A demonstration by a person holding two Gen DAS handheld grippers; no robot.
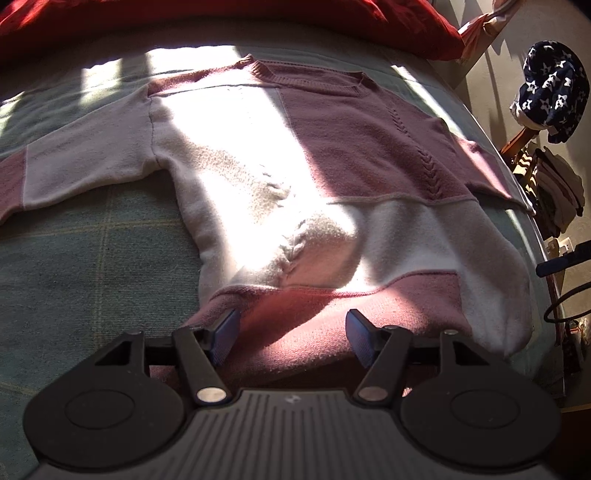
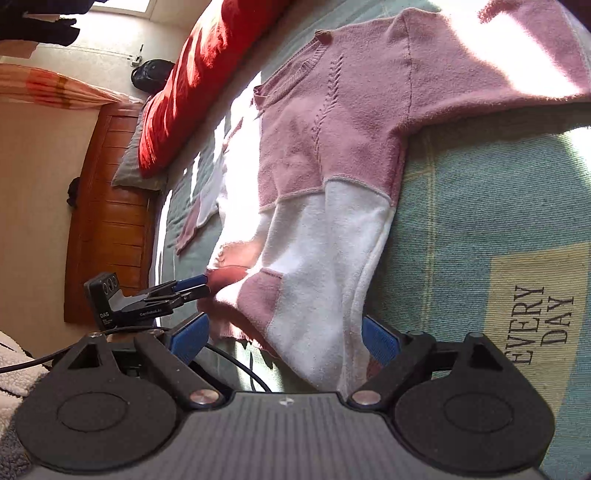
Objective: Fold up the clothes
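A bed covered with a teal checked blanket (image 1: 92, 258) fills both views, crossed by hard bars of sunlight. Spread flat on it lies a pink and white knitted sweater (image 1: 295, 177), neckline at the far end, sleeves out to either side.

The left gripper (image 1: 292, 338) hangs just above the sweater's near pink hem, its blue pads (image 1: 225, 336) set wide apart with only fabric below and between them; nothing is pinched. Directly ahead of it runs the white body panel with a cable-knit ridge, then the pink chest and the ribbed collar. To its left one sleeve lies along the blanket; to its right the other sleeve reaches the bed's edge.

The right gripper (image 2: 284, 338) is spread wide too, straddling the hem corner of the sweater, white and pink cloth lying between its fingers without being clamped. Close on its left the left gripper shows side-on, its pads at the hem, a black cable (image 2: 236, 365) trailing beneath. To its right a cream patch (image 2: 539, 321) on the blanket reads "EVERY DAY".

Further off, a red duvet (image 1: 221, 18) is bunched across the head of the bed over a grey pillow (image 2: 136, 162), beside a wooden headboard (image 2: 107, 221). Beyond the bed's right edge hangs dark star-printed fabric (image 1: 550, 92).
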